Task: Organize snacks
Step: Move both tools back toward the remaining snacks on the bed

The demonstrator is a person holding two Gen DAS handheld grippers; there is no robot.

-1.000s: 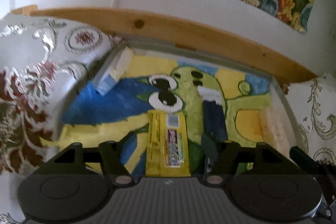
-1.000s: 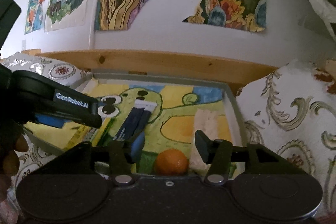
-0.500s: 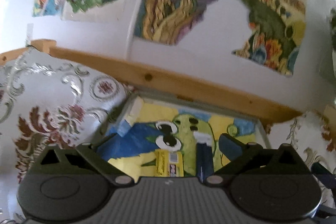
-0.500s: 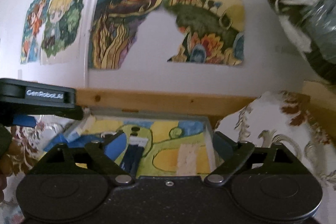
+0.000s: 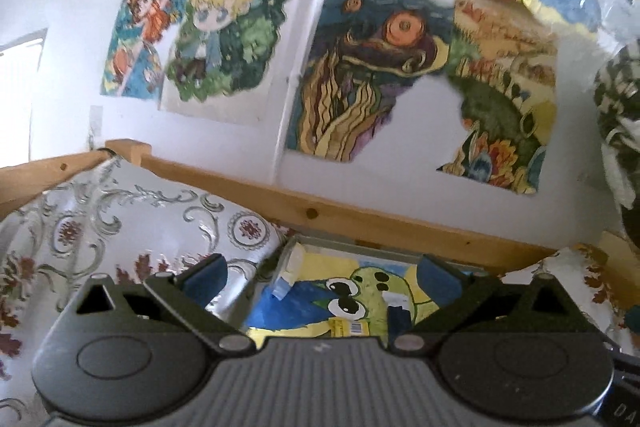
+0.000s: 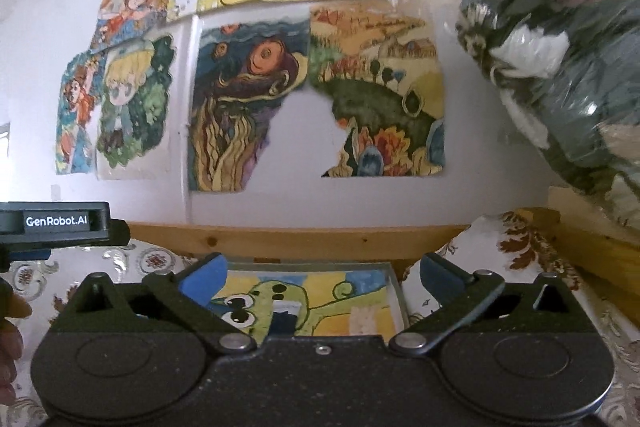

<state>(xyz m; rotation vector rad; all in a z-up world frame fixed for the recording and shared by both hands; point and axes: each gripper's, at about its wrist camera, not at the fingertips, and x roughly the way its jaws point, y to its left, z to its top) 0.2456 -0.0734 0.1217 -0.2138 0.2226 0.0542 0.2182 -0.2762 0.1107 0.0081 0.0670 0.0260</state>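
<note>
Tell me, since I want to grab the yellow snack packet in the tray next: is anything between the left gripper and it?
Nothing visible. The left gripper is open and empty above the tray; the yellow snack packet lies just beyond it, a dark blue packet beside it, not over it.

This is a lived-in room of a home, most likely a bedroom or a child's room. The white wall (image 5: 380, 167) is covered with bright painted pictures (image 6: 244, 107), several with torn edges, some showing cartoon children, a sea scene and a landscape. Below them runs a bare pine rail (image 5: 360, 223) like a bed frame's edge. Cushions in flowered, silver-scrolled fabric (image 5: 120, 223) flank a shallow tray (image 6: 394, 279) lined with a cartoon frog painting. A plastic-wrapped bundle of cloth (image 6: 560, 47) sits at the right.
</note>
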